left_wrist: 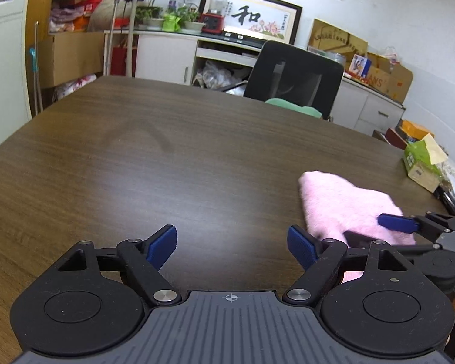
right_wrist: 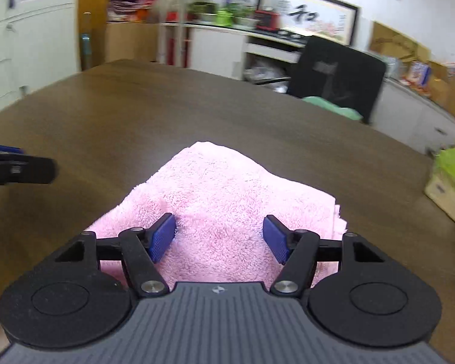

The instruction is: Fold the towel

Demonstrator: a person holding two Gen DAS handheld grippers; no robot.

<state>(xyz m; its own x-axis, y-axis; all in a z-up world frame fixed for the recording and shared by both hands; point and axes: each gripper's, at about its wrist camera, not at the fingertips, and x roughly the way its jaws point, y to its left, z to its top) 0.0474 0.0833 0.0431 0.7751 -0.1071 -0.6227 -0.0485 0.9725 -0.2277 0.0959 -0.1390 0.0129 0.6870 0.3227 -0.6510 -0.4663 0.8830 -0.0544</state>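
One dark wood table is seen, wide and mostly bare. One pink towel, folded into a thick stack, is laid on it toward the right. Two tools are counted: the left tool is held open over bare wood, nothing gripped; the right tool is spread open above the towel, pads unclamped.

Your left claw and right claw have black arms, blue ribbed pads, silver screws and a grey grooved base.
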